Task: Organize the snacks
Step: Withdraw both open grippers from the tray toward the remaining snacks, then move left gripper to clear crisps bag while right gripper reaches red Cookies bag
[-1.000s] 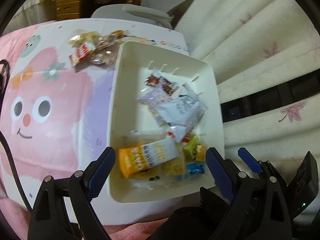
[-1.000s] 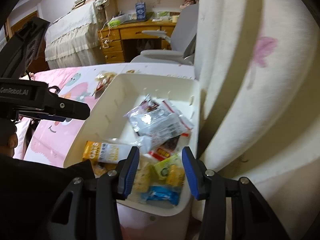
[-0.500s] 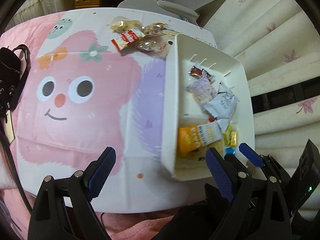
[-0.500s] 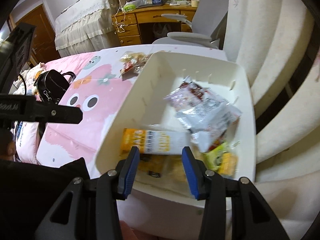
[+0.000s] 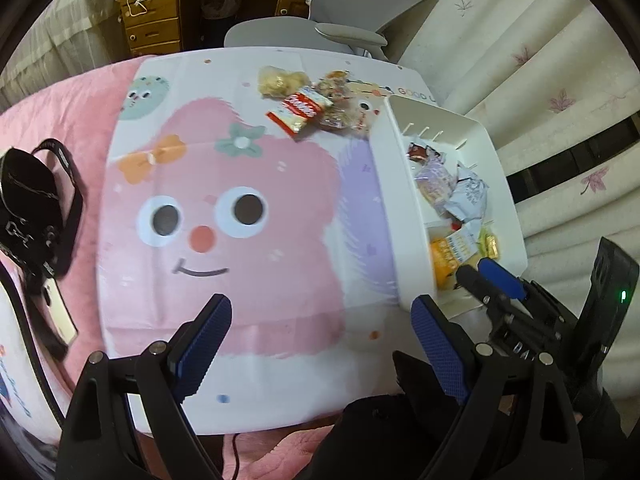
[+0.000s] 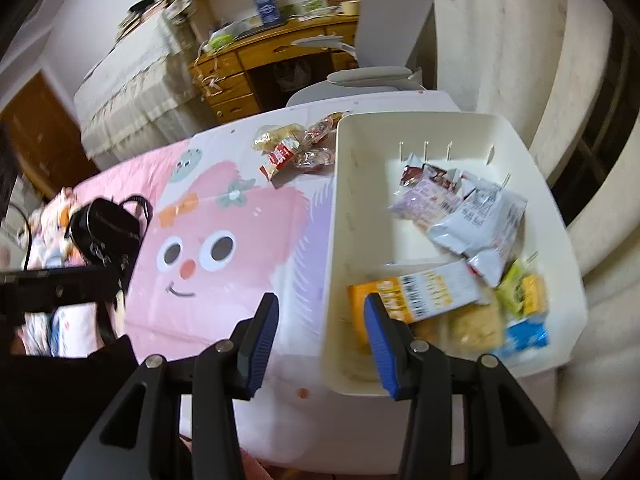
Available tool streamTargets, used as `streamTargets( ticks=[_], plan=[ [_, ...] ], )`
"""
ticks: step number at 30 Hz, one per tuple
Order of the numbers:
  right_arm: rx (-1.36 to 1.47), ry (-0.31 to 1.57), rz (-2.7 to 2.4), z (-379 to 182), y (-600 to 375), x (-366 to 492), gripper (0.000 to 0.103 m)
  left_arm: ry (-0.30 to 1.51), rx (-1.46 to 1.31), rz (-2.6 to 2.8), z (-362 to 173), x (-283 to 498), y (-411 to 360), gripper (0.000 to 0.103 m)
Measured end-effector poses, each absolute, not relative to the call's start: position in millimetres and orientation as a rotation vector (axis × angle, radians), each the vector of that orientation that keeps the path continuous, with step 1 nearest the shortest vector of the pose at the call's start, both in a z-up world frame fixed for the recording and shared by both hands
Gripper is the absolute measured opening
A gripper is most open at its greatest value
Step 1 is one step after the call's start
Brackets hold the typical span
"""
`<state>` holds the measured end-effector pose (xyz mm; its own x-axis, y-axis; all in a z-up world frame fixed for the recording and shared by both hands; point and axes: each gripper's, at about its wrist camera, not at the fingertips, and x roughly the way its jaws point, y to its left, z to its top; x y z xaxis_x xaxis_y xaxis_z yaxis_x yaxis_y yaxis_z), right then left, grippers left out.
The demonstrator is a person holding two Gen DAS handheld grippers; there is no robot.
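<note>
From where I stand, the white rectangular plastic bin (image 6: pixel 416 132) sits at the right edge of the table, against the pale curtain (image 5: pixel 532 80), already holding a jumble of packets: an orange-and-white bar wrapper (image 6: pixel 416 296), a silvery-white crinkled pouch (image 6: pixel 480 220) and small yellow and blue sweets. What remains is a small heap of loose wrapped snacks (image 5: pixel 316 106) at the far side of the pink cartoon-face tablecloth (image 5: pixel 224 220), just beside the bin's far corner. The left gripper (image 5: pixel 320 344) hangs wide open over the cloth with nothing between its blue pads, well short of that heap. The right gripper (image 6: pixel 322 338) is also parted and empty, its right finger over the bin's near end. My guess is the next step is fetching the heap. I would take one packet at a time, starting with the red-and-white wrapper (image 5: pixel 300 110) lying at the heap's near edge, pinching it across its flat middle so the slippery film doesn't slide out.
</note>
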<state>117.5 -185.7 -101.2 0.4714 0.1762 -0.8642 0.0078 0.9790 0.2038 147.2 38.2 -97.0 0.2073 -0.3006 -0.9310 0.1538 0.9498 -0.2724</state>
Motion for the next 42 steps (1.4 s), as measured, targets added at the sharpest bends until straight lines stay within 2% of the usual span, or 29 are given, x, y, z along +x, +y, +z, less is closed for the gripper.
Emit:
streamTargets(
  ticks=[12, 19, 34, 42],
  plan=[
    [0.470, 1.084, -0.019, -119.7, -148.8, 126.0, 0.045, 1.342, -0.041, -0.322, -99.3, 166.1, 120.3, 0.090],
    [0.587, 1.171, -0.045, -143.1, -130.4, 127.1, 0.045, 1.325, 0.037, -0.312, -98.9, 195.3, 142.5, 0.090],
    [0.662, 1.261, -0.011, -180.9, -105.8, 171.7, 0.045, 1.271, 0.051, -0.265, -102.5, 289.7, 138.6, 0.090],
    [0.675, 1.276, 0.007, -207.8, -104.2, 227.7, 0.045, 1.352, -0.023, -0.241, -130.5, 358.5, 128.5, 0.090]
  ],
)
